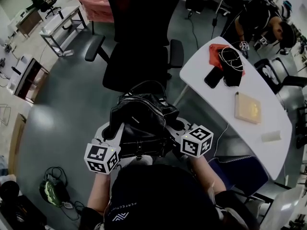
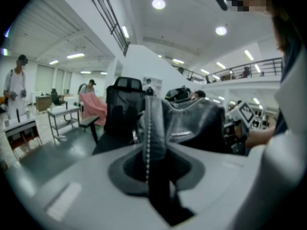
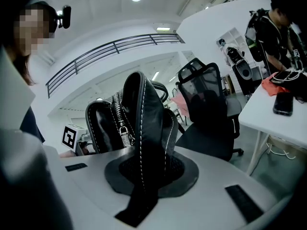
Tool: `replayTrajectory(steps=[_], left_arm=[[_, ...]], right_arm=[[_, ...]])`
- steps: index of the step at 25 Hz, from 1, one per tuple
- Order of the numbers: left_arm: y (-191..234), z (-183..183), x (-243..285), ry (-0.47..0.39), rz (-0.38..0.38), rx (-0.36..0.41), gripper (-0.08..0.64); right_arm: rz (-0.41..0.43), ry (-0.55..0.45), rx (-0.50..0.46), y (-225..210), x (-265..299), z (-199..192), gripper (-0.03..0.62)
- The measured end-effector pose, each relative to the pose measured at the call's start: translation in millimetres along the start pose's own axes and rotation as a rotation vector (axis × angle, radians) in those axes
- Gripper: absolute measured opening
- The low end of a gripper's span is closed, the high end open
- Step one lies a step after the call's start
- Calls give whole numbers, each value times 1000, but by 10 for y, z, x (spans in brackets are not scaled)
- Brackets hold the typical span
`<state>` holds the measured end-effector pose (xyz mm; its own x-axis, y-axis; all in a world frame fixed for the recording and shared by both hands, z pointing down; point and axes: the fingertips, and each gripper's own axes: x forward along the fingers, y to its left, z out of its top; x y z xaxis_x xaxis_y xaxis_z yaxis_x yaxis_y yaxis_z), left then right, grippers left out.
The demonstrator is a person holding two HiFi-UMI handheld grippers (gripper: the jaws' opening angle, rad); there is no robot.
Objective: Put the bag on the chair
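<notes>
Black leather fills the near view: the bag (image 1: 141, 121) hangs in the air between both tools, close in front of the person. The left hand-held gripper (image 2: 154, 169) is clamped on a stitched leather fold at one end of the bag, and the right hand-held gripper (image 3: 142, 174) is pinched on a similar fold at the other end. Gripping both ends likely shares the weight and keeps the bag level and upright, handle arching on top. Beyond it the chair (image 1: 139, 56) stands apart from the bag, its seat bare; lowering the bag onto it looks like the step left. A white counter (image 1: 225, 104) to the right plays no part
</notes>
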<state>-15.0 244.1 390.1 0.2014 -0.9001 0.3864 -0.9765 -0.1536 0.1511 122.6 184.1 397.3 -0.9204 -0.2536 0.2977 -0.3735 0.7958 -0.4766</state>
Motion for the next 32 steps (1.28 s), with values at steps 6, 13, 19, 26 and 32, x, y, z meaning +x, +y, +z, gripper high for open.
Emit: replayTrajectory(steps=[6, 13, 19, 26, 32], left_arm=[[397, 102, 211, 1, -14, 3, 77], [834, 207, 386, 8, -31, 7, 77], [1087, 281, 631, 12, -50, 31, 77], [1274, 365, 1085, -2, -80, 11, 77], [1490, 445, 1513, 8, -83, 21, 80]], right_arm=[[-20, 4, 0, -105, 400, 162, 44], [-39, 18, 10, -195, 846, 301, 46], [-77, 23, 17, -365, 1102, 387, 46], [-110, 30, 9, -729, 1308, 568, 46], [-116, 26, 25, -1090, 1567, 702, 46]])
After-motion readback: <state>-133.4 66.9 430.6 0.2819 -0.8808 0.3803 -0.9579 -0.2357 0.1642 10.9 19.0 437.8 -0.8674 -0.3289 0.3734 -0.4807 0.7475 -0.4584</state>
